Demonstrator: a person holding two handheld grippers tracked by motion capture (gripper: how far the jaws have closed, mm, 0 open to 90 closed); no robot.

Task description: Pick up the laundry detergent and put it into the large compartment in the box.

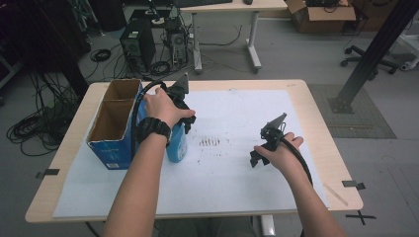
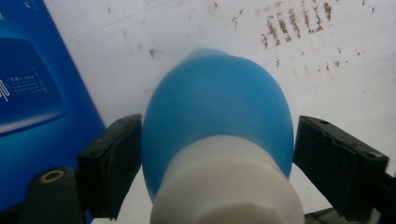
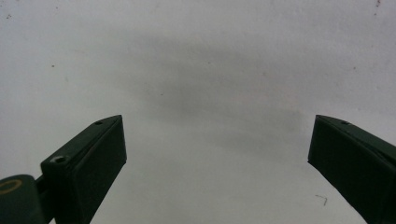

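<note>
A blue bottle (image 1: 177, 145) with a white cap stands upright on the white sheet, right beside a blue cardboard box (image 1: 111, 121). My left gripper (image 1: 179, 129) comes down on the bottle from above. In the left gripper view its two black jaws sit on either side of the bottle's blue body (image 2: 217, 102), with the pads (image 2: 119, 163) against its sides and the white cap (image 2: 224, 186) nearest the camera. My right gripper (image 1: 257, 158) rests low over the sheet at the right. Its jaws stand open with nothing between them (image 3: 217, 154).
The blue box (image 2: 32, 102) is open on top and has two compartments. The white sheet (image 1: 237, 187) covers most of the wooden table and carries brown smudges (image 1: 211, 142) near its middle. Computer towers (image 1: 138, 44), cables and another desk stand beyond the far edge.
</note>
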